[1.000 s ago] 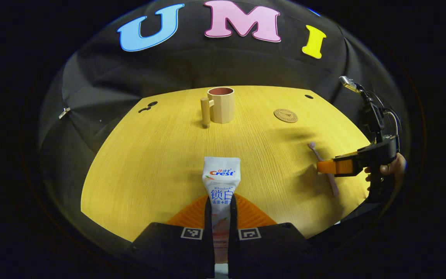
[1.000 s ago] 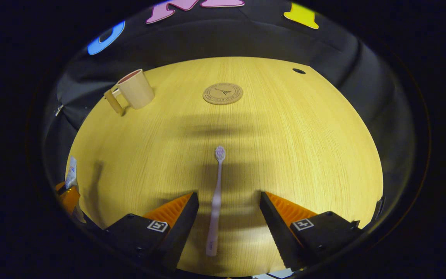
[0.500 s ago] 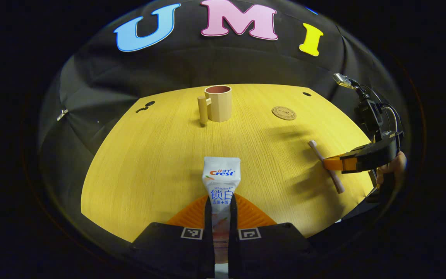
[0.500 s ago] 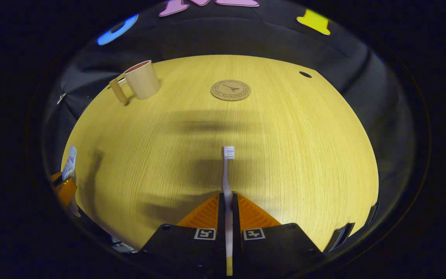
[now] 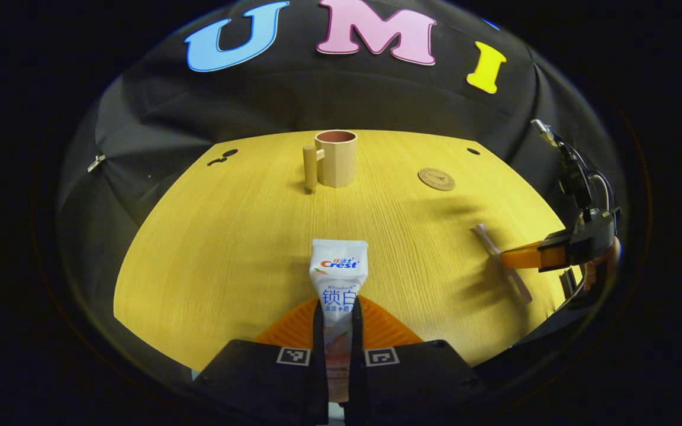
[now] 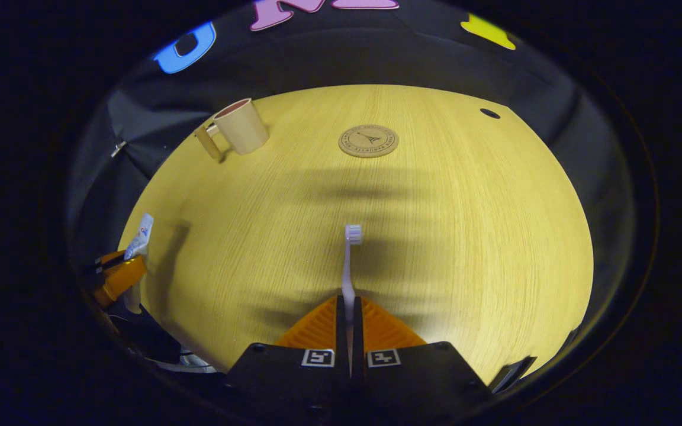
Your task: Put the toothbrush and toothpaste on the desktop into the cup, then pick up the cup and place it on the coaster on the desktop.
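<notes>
Toothbrush [image 6: 348,260] now lifted, right hand-held gripper [image 6: 347,307] pinching it | left hand-held gripper [image 5: 338,313] still pinching toothpaste [image 5: 337,278]

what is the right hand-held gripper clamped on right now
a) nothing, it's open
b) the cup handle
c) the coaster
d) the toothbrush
d: in the right gripper view the right hand-held gripper has both fingers pressed on the toothbrush handle, bristle end pointing forward over the desktop.
</notes>
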Demonstrator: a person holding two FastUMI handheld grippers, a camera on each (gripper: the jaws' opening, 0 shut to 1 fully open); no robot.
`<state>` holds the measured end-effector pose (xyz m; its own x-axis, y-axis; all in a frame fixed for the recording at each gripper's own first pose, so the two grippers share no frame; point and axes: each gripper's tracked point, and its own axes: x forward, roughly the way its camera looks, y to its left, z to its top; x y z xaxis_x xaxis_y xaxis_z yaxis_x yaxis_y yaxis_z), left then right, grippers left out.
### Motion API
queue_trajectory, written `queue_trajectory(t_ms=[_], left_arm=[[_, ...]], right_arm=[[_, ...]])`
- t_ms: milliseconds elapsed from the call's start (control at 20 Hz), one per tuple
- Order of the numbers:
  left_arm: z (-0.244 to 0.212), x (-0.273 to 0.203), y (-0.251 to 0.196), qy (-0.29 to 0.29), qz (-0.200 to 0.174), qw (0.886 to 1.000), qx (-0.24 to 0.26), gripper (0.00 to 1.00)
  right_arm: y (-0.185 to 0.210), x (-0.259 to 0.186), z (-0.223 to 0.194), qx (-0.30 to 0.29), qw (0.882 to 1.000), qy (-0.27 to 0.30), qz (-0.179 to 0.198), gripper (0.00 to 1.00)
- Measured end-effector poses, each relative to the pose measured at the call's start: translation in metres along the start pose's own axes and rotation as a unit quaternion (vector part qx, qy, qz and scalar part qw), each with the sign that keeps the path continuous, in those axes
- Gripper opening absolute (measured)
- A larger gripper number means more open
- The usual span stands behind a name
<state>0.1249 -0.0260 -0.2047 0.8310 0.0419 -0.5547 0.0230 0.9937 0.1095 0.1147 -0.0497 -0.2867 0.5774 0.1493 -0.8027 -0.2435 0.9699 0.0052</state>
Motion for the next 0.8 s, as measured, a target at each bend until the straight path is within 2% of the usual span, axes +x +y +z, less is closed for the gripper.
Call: queue_trajectory(t_ms=[150, 400, 650, 800], left_arm=[[0.028, -0.002, 0.008, -0.024, 0.005, 0.999, -0.032, 0.19], [0.106, 0.001, 0.019, -0.084, -0.004, 0.992, -0.090, 0.19], [0.191, 0.008, 0.031, -0.175, -0.009, 0.976, -0.132, 0.18], [0.242, 0.023, 0.026, -0.221, -0.026, 0.963, -0.151, 0.18]], right_arm=[[-0.003, -0.018, 0.015, 0.002, 1.000, -0.017, 0.018, 0.05], [-0.010, -0.040, 0.032, -0.008, 0.999, -0.037, 0.029, 0.05], [-0.010, -0.055, 0.051, 0.018, 0.997, -0.042, 0.055, 0.05], [-0.011, -0.060, 0.059, 0.014, 0.997, -0.039, 0.066, 0.05]])
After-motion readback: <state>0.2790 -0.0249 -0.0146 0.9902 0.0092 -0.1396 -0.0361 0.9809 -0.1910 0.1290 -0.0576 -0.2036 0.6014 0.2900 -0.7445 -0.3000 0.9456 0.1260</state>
